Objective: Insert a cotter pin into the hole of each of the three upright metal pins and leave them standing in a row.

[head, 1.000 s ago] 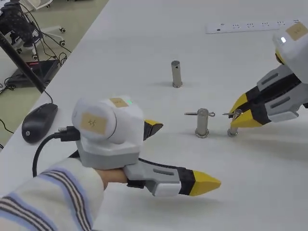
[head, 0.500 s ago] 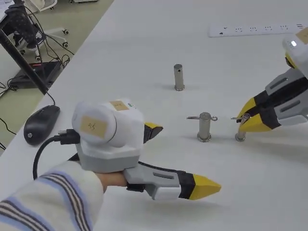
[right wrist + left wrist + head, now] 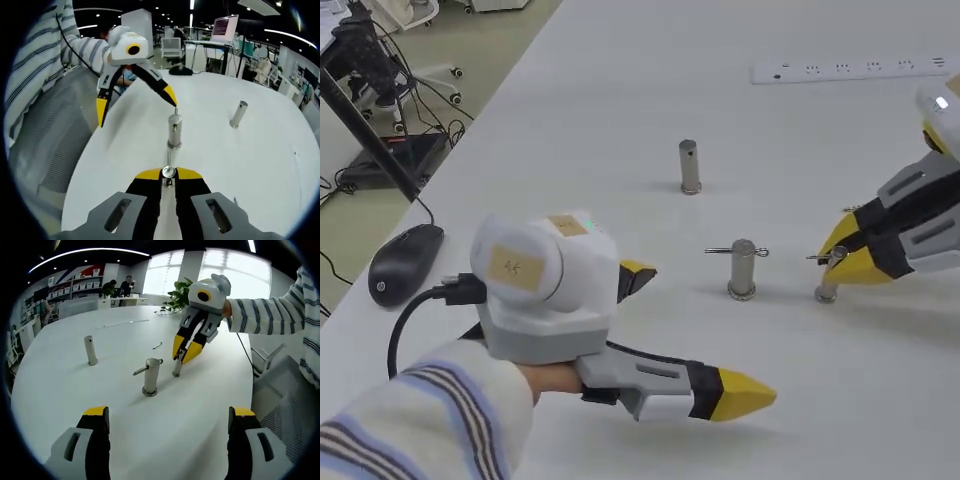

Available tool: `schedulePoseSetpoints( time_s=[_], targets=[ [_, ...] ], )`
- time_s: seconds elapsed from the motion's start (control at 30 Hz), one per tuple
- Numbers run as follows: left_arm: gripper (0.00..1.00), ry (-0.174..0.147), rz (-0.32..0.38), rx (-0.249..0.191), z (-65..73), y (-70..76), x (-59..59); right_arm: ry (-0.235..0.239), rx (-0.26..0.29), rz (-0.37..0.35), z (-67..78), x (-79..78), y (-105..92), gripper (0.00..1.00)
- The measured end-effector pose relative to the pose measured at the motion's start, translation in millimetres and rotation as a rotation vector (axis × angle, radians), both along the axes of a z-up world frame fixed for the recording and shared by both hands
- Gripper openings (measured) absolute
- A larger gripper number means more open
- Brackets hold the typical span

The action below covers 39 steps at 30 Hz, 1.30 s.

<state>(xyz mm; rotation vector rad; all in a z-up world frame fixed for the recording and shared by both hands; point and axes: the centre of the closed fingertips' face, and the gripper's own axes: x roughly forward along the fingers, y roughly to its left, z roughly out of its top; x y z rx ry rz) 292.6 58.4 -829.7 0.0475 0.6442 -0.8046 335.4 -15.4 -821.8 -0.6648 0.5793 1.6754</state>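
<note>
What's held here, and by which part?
The right claw pinches a cotter pin by its head end, at the nearest metal pin; the left claw holds nothing.

Left gripper [image 3: 168, 415] jaws wide apart, low over the white worktop [image 3: 200, 405], nothing between them. Mid-worktop: upright metal pin [image 3: 150, 377], cotter pin [image 3: 141, 371] through its top. Just beside it, second metal pin [image 3: 177, 369], with right gripper [image 3: 183, 354] tips pinched together at its top and striped sleeve [image 3: 270, 315] behind. Bare third pin [image 3: 90, 350] stands well apart, toward the left edge. Loose cotter pin [image 3: 157, 345] lies farther back. Power strip [image 3: 122, 323] near the far edge.
</note>
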Motion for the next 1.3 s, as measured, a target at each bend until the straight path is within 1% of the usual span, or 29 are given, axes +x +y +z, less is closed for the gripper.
schedulePoseSetpoints(
  time_s=[0.07,0.13,0.23,0.33,0.4,0.57,0.67,0.73,0.8,0.93,0.97,1.03,1.07,1.17,1.2,1.3],
  targets=[
    [0.98,-0.001,-0.002,0.001,0.2,-0.4,-0.4,-0.001,0.000,0.001,-0.8,2.0,-0.3,0.11],
    [0.98,-0.002,-0.001,-0.001,0.5,-0.7,-0.6,0.010,-0.002,-0.007,-1.1,1.4,0.1,0.11],
    [0.99,0.001,0.001,-0.002,0.1,-0.3,-0.9,-0.001,-0.003,-0.009,-3.0,4.5,0.2,0.12],
    [0.98,0.001,0.004,-0.001,0.1,0.5,-1.2,0.000,-0.012,-0.019,-5.1,7.0,-1.1,0.15],
    [0.98,0.000,0.005,-0.002,0.7,0.9,-1.3,0.011,-0.015,-0.032,-6.4,6.7,-1.7,0.16],
    [0.98,-0.003,0.006,-0.002,1.4,2.4,-1.0,0.015,-0.010,-0.050,-6.9,8.5,-2.1,0.17],
    [0.98,-0.006,0.006,-0.003,2.0,3.3,-0.4,0.019,-0.004,-0.067,-5.3,11.0,-3.1,0.19],
    [0.98,-0.007,0.012,-0.017,4.3,3.8,0.8,0.022,0.000,-0.071,-4.2,9.7,-3.5,0.22],
    [0.98,-0.018,0.016,-0.024,7.7,4.4,2.7,0.027,0.012,-0.080,-3.1,8.6,-2.8,0.25],
    [0.98,-0.030,0.022,-0.034,12.8,6.5,5.8,0.042,0.024,-0.107,0.9,5.6,-3.8,0.28],
    [0.98,-0.032,0.023,-0.034,13.7,7.2,6.3,0.047,0.026,-0.117,1.8,5.0,-4.4,0.29],
    [0.98,-0.037,0.022,-0.031,15.3,10.1,7.8,0.084,0.041,-0.150,5.8,1.9,-5.1,0.33],
    [0.98,-0.038,0.023,-0.030,15.8,11.4,8.3,0.087,0.055,-0.166,8.6,2.2,-5.2,0.35],
    [0.98,-0.044,0.033,-0.032,17.9,17.4,11.2,0.081,0.064,-0.197,13.9,1.8,-8.5,0.37],
    [0.98,-0.044,0.033,-0.032,18.3,18.6,11.7,0.081,0.069,-0.205,15.5,1.1,-9.2,0.40],
    [0.97,-0.048,0.035,-0.017,18.8,25.0,13.8,0.076,0.079,-0.235,19.0,-0.6,-12.7,0.43]
  ],
)
